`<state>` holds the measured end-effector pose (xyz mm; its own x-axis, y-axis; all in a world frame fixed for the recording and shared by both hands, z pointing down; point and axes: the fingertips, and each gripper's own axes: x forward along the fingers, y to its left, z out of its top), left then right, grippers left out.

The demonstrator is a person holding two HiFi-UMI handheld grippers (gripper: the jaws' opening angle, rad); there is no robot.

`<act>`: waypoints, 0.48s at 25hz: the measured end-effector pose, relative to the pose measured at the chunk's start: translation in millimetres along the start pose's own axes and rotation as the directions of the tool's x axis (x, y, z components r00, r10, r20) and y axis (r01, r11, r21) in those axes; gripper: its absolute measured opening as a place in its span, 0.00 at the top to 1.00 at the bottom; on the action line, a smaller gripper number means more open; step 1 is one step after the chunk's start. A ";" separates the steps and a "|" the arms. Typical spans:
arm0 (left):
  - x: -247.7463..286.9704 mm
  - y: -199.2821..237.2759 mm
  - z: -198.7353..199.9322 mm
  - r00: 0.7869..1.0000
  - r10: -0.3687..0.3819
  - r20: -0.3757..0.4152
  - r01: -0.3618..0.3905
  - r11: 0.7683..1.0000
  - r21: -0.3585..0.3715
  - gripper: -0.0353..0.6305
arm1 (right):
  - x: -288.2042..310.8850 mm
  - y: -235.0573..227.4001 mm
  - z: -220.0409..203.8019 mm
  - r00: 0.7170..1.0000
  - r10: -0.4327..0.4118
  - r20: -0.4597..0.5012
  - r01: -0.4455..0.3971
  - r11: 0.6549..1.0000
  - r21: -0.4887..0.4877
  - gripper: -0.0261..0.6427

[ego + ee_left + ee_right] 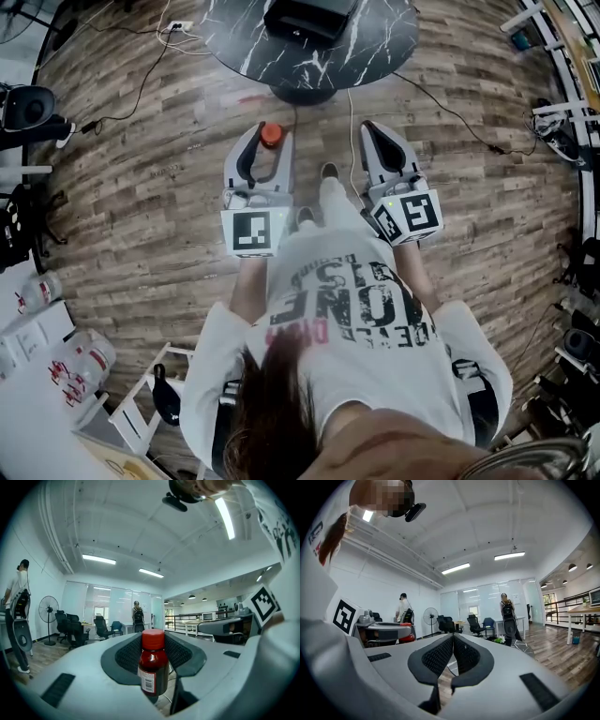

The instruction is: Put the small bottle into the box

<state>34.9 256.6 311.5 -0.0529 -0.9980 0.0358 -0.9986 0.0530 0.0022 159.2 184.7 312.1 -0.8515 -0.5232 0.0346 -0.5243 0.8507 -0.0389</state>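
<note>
The small bottle (153, 667) has a dark red body, a red cap and a white label. It stands upright between the dark pads of my left gripper (153, 654), which is shut on it. In the head view only its red cap (271, 134) shows at the tip of the left gripper (266, 133). My right gripper (373, 131) is held level beside the left one. Its pads (440, 656) meet at the tips with nothing between them. A black box (309, 17) sits on the round black marble table (375, 42) ahead of both grippers.
Cables (141, 84) trail over the wooden floor around the table base (302, 94). A white table (37, 394) with several bottles is at lower left. Further off in the room are people (137, 616), a fan (48, 609) and office chairs (476, 623).
</note>
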 end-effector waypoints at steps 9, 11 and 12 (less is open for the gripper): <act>42.8 10.3 1.8 0.999 0.032 -0.001 -0.032 0.999 -0.016 0.73 | 32.3 -35.3 -5.6 0.999 0.026 -0.027 -0.025 1.000 0.014 0.96; 56.3 14.2 0.2 0.999 0.046 -0.011 -0.046 0.999 -0.017 0.73 | 45.3 -46.1 -5.8 0.999 0.042 -0.031 -0.041 0.999 0.013 0.96; 63.5 16.5 -0.3 0.998 0.055 -0.012 -0.055 0.998 -0.017 0.73 | 52.1 -51.3 -5.8 0.998 0.053 -0.030 -0.053 0.999 0.013 0.96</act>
<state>15.0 194.1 314.1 -0.1075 -0.9930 0.0480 -0.9939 0.1085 0.0177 141.8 114.1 321.7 -0.8776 -0.4753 0.0620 -0.4784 0.8765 -0.0537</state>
